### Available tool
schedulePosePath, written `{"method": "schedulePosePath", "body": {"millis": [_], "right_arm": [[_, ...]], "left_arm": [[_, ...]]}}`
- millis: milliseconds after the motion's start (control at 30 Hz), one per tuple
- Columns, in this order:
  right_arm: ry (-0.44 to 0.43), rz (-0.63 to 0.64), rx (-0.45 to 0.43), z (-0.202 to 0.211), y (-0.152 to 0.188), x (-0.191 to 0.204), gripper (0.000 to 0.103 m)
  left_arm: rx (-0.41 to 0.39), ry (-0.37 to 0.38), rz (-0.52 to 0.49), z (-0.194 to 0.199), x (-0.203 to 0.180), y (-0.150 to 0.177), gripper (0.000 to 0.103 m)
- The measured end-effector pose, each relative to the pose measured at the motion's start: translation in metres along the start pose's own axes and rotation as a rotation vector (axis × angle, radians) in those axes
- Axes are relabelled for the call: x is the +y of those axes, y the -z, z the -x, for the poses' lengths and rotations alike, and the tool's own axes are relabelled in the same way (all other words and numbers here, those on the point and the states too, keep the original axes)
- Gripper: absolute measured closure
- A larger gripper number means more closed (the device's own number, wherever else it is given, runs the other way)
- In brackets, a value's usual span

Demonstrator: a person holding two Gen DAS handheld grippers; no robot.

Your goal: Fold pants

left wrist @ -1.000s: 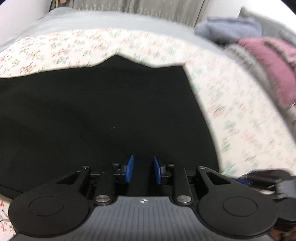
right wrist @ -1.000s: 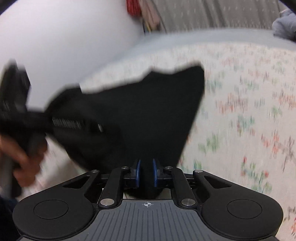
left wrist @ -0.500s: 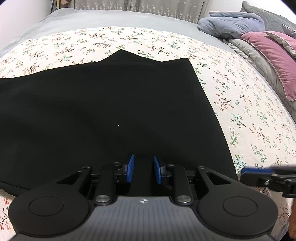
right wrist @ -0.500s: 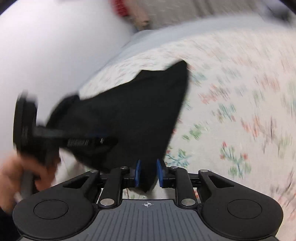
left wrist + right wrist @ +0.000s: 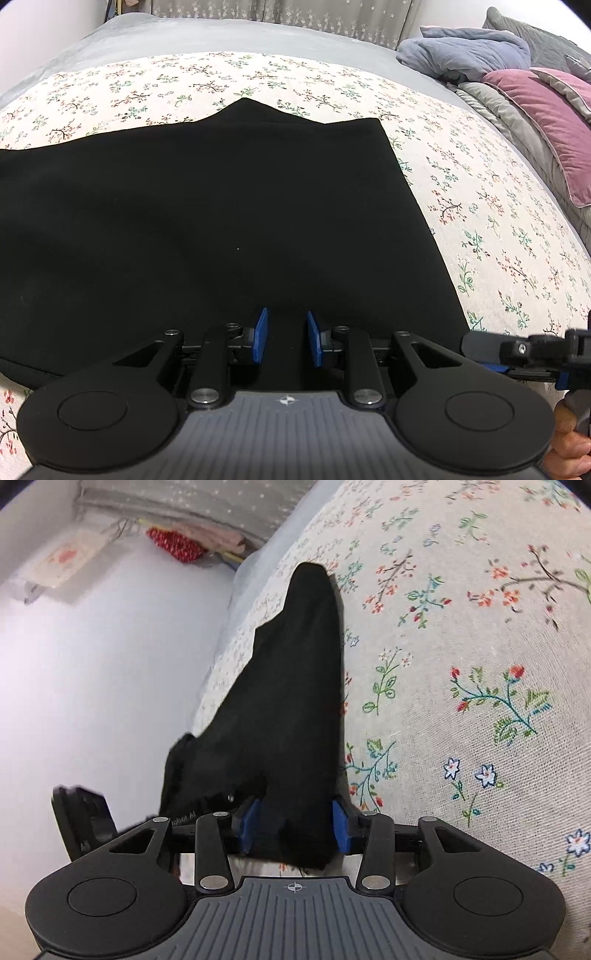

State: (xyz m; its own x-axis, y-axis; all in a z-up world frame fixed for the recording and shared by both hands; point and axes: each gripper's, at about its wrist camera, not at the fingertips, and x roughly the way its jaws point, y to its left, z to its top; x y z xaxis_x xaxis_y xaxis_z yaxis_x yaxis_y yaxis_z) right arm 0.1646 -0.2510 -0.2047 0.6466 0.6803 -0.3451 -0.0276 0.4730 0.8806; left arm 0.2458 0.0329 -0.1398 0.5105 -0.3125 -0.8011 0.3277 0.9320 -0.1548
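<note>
The black pants [image 5: 207, 221] lie flat on the flowered bed cover, folded into a wide slab. My left gripper [image 5: 284, 339] sits at their near edge, its blue pads a small way apart with black cloth between them. In the right wrist view the pants [image 5: 295, 701] run away from me as a narrow black strip. My right gripper [image 5: 295, 827] is open, its blue pads wide apart on either side of the pants' near corner, which lies loose between them. The right gripper also shows in the left wrist view [image 5: 517, 354] at the lower right.
The flowered bed cover [image 5: 498, 221] spreads to the right and behind the pants. A grey-blue blanket [image 5: 465, 51] and a pink pillow [image 5: 546, 122] lie at the far right. A white wall [image 5: 92, 664] runs along the bed's left side.
My right gripper has opened and let go of the pants' corner, and has swung low over the bed. The pants have settled flat. My left gripper has hardly moved.
</note>
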Motion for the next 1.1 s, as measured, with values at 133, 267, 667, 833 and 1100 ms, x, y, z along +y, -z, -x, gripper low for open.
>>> {"method": "schedulePosePath", "body": {"millis": [133,267,667,833,1100], "right_arm": [[-0.018,-0.018,-0.047,-0.002,0.005,-0.004,0.077],[0.097,0.067,-0.103,-0.004,0.017,0.009,0.092],[0.134,0.043,-0.119,-0.005,0.015,0.012,0.092],[0.143,0.062,-0.108,-0.008,0.012,0.013,0.092],[0.156,0.128,-0.09,-0.012,0.01,0.016,0.092]], "left_arm": [[0.004,0.0,0.014,-0.001,0.0,-0.003,0.052],[-0.003,0.053,0.065,-0.002,-0.001,-0.01,0.03],[-0.037,-0.02,-0.216,-0.046,-0.114,-0.074,0.028],[0.021,-0.198,-0.38,-0.098,-0.159,-0.099,0.028],[0.043,-0.339,-0.396,-0.134,-0.165,-0.136,0.052]]}}
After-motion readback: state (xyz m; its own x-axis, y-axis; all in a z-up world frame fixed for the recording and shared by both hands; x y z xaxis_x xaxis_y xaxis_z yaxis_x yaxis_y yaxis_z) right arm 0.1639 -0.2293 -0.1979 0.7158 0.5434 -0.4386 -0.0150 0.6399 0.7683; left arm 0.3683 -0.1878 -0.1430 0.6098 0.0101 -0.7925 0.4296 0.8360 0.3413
